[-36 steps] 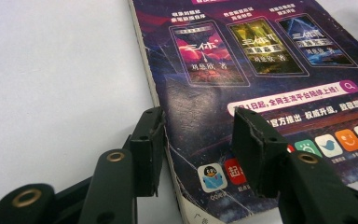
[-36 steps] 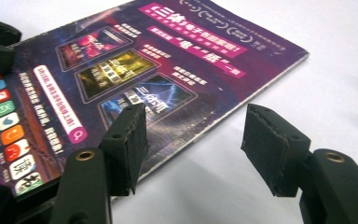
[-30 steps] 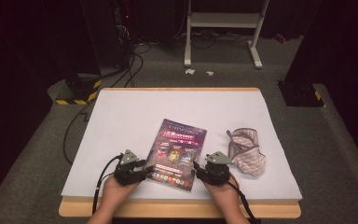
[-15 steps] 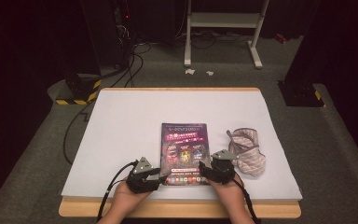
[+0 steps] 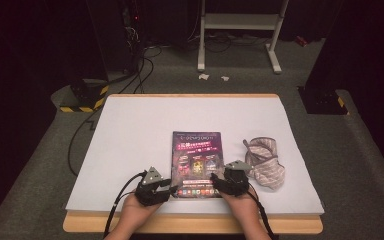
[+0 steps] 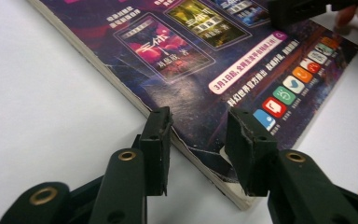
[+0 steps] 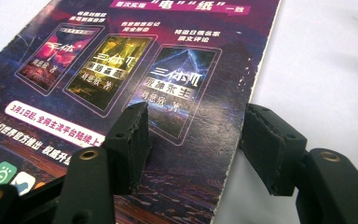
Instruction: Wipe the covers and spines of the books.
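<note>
Lying flat on the white table top (image 5: 130,140), near its front edge and a little right of the middle: a magazine (image 5: 196,162) with a dark purple cover, Chinese print, three small framed pictures and a row of coloured app icons along its near edge. Squared up to the table, spine on the left, near corners reaching toward both sets of jaws.

At the near left corner, the left gripper (image 6: 198,142), held in the left hand (image 5: 137,212). Jaws apart by a moderate gap, straddling the spine edge: one jaw over bare table outside the edge, the other over the cover just inside the corner. Nothing clamped between them; whether the pads touch the paper, cannot tell. Worn, slightly lifted corner of the magazine (image 6: 242,70) just ahead of and between the jaws.

At the near right side, the right gripper (image 7: 193,140), held in the right hand (image 5: 242,210). Jaws wide apart, straddling the right edge of the magazine (image 7: 121,84): one jaw over the cover below the framed pictures, the other over white table beyond the edge. Nothing gripped.

Beyond the right gripper's outer jaw, well to the side on the table: a crumpled striped cloth (image 5: 265,162), beige and brown, just beside the magazine's right edge but apart from it.

Further out, past the table's far edge: grey floor, black cables (image 5: 140,65) and the white legs of a stand (image 5: 240,30).
</note>
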A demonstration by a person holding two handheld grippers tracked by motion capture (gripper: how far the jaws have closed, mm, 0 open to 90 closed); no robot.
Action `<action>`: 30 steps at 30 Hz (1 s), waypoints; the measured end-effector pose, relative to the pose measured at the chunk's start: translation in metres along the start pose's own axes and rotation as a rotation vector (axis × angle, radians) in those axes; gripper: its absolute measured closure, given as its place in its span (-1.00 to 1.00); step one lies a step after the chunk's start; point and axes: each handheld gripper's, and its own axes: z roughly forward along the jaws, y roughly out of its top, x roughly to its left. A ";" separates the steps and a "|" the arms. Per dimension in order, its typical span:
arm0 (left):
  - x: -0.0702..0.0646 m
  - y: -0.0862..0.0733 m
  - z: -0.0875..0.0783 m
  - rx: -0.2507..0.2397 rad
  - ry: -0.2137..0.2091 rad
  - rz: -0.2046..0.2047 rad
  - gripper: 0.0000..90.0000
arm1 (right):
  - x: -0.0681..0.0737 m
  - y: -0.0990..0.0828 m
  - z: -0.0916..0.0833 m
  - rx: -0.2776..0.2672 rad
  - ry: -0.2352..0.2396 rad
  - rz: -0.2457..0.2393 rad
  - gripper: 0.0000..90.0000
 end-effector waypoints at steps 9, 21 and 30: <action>0.016 -0.003 -0.006 -0.018 0.022 -0.037 0.33 | 0.010 0.006 0.005 -0.002 0.035 -0.063 -0.04; 0.025 -0.003 -0.021 -0.121 0.076 -0.004 -0.01 | -0.022 0.016 -0.030 -0.138 -0.034 -0.124 -0.08; 0.034 -0.005 -0.026 -0.128 0.030 -0.018 -0.02 | -0.053 0.021 -0.055 -0.187 -0.124 -0.104 -0.22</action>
